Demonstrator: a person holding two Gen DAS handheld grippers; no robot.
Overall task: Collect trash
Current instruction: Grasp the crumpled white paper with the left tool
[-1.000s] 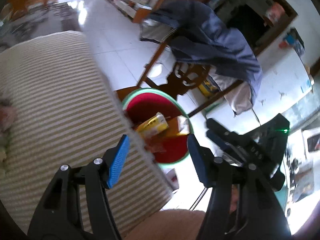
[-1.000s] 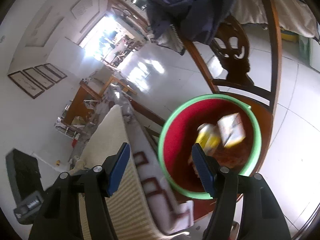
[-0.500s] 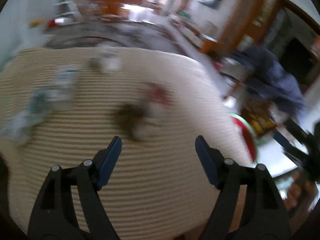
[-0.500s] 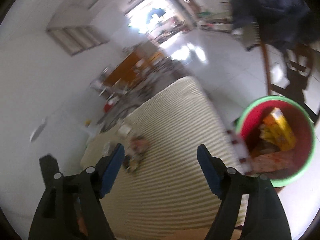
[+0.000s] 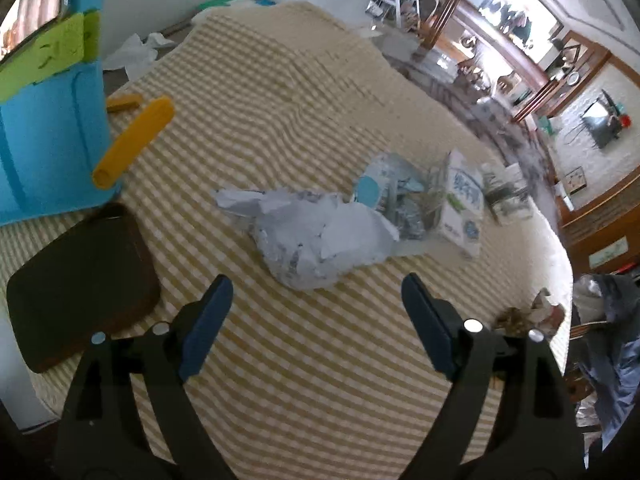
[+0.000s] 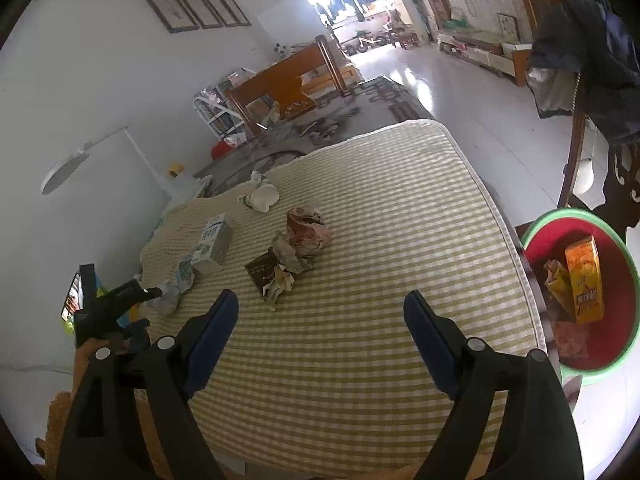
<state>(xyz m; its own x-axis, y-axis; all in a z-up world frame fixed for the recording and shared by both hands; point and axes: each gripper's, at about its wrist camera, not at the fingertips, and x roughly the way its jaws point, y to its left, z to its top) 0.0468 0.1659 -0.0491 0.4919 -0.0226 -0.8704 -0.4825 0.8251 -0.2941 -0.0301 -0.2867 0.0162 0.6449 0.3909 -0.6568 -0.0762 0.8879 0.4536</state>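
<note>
Left wrist view: our left gripper (image 5: 316, 312) has just been opening, jaws wide apart, nothing between them. The crumpled white paper wad (image 5: 316, 236) lies dead ahead of the fingertips on the striped table cover (image 5: 320, 120), near them but not touching, long axis running roughly across the jaw gap, so it should fit with little wrist roll. Beyond the wad, toward the far right, sit a milk carton (image 5: 460, 200) and loose wrappers. Right wrist view: our right gripper (image 6: 320, 312) has also just been opening, empty, fingers spread. Brown crumpled wrappers (image 6: 296, 256) lie ahead and slightly left of it, well apart from the wad. The red bin (image 6: 616, 364) with the green rim stands off the cover's right edge, an orange carton (image 6: 584, 280) inside. We judge the left takes the wad, the right the wrappers; the right is nearer the bin.
</note>
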